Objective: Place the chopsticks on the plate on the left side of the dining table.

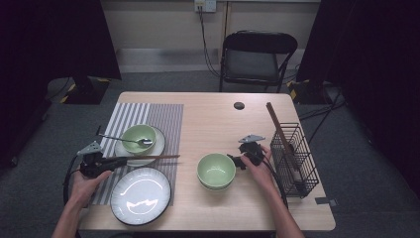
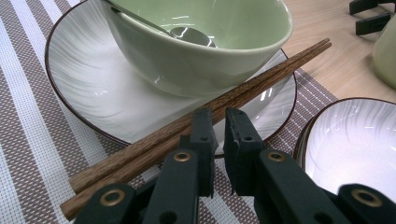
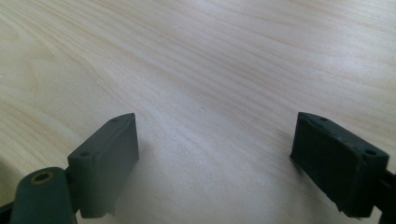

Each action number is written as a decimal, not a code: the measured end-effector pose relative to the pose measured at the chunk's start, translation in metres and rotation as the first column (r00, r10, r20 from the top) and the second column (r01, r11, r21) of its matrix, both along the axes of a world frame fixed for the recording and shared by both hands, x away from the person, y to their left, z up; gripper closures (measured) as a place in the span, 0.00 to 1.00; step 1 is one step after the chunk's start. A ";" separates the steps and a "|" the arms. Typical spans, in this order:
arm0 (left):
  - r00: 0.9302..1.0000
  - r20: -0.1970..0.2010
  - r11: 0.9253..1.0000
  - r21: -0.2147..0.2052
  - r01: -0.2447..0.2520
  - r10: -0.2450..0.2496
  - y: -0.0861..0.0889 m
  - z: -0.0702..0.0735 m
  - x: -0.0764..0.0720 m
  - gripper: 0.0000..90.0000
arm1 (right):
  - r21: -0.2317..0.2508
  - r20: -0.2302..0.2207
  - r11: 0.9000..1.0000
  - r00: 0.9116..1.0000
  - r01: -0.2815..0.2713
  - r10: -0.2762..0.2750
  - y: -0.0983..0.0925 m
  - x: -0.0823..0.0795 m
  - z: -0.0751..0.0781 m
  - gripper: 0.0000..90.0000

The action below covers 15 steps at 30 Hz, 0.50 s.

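My left gripper (image 2: 218, 126) has its jaws nearly together with a narrow empty gap, just clear of the chopsticks (image 2: 196, 123), which lie across the white plate's (image 2: 88, 88) rim under the green bowl (image 2: 196, 51). My right gripper (image 3: 215, 154) gapes wide over bare table (image 3: 196, 60).

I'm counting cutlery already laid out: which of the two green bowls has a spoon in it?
The green bowl on the small plate, on the striped placemat, holds the spoon. The other green bowl, mid-table, looks empty.
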<state>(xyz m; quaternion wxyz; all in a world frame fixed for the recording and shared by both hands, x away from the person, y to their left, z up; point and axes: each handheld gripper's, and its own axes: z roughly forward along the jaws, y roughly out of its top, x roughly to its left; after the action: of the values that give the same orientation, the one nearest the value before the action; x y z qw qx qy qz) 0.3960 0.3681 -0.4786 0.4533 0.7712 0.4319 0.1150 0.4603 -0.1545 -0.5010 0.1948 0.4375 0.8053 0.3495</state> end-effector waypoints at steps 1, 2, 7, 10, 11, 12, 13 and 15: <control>1.000 0.002 1.000 -0.001 -0.001 0.001 0.000 0.000 0.000 0.91 | -0.002 0.000 1.000 1.000 0.002 -0.002 0.000 0.000 0.000 0.15; 1.000 0.003 1.000 -0.001 -0.001 0.001 0.000 0.000 0.000 0.91 | -0.002 -0.001 1.000 1.000 0.002 -0.002 0.000 0.000 0.000 0.15; 1.000 0.008 1.000 0.000 -0.002 0.002 -0.001 0.000 0.000 0.90 | -0.002 -0.001 1.000 1.000 0.002 -0.002 0.000 0.000 0.000 0.15; 1.000 0.012 1.000 0.000 -0.002 0.002 -0.001 -0.001 0.001 0.89 | -0.002 -0.001 1.000 1.000 0.002 -0.002 0.000 0.000 0.000 0.15; 1.000 0.014 1.000 0.001 -0.001 0.001 -0.001 -0.001 0.001 0.89 | -0.002 -0.001 1.000 1.000 0.002 -0.002 0.000 0.000 0.000 0.15; 1.000 0.014 1.000 0.001 0.000 0.000 -0.001 -0.001 0.001 0.89 | -0.001 -0.001 1.000 1.000 0.003 -0.003 0.000 0.000 0.000 0.15; 1.000 0.015 1.000 0.003 -0.002 0.001 -0.001 -0.001 0.001 0.89 | -0.002 -0.001 1.000 1.000 0.002 -0.002 0.000 0.000 0.000 0.15; 1.000 0.015 1.000 0.002 -0.001 0.001 -0.001 -0.001 0.001 0.88 | -0.001 -0.001 1.000 1.000 0.002 -0.002 0.000 0.000 0.000 0.15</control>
<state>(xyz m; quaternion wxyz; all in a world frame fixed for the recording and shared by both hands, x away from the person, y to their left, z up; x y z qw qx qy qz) 0.3966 0.3670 -0.4792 0.4555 0.7706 0.4288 0.1217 0.4605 -0.1543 -0.5009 0.1950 0.4386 0.8051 0.3486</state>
